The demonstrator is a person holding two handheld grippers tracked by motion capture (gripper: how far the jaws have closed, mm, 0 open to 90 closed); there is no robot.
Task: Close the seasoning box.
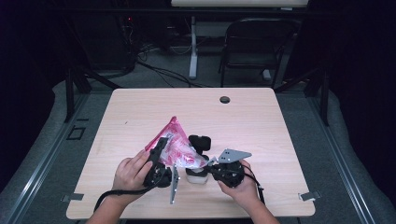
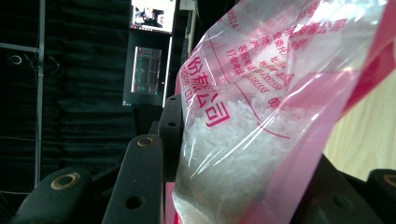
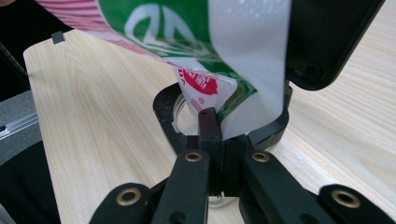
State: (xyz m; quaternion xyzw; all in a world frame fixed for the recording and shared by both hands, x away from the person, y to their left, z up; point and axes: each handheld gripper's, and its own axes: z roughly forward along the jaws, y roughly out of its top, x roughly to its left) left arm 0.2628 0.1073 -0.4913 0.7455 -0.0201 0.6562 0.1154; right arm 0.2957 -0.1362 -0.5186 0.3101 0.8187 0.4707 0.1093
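1. We hold a pink-and-clear plastic bag (image 1: 175, 144) of white grains above the near middle of the wooden table (image 1: 261, 121), tilted, with its pointed end up and to the far side.
2. Our left gripper (image 1: 161, 151) is clamped around the bag's body; in the left gripper view the bag (image 2: 261, 116) sits between the two black jaws, the grains pressed against the film.
3. Our right gripper (image 1: 212, 162) is clenched on the bag's low corner (image 3: 210, 100), jaws fully together.
4. Just beneath that corner stands a small clear jar (image 1: 197, 175) with a black hinged lid (image 1: 200, 141) flipped open, on the table between our hands.
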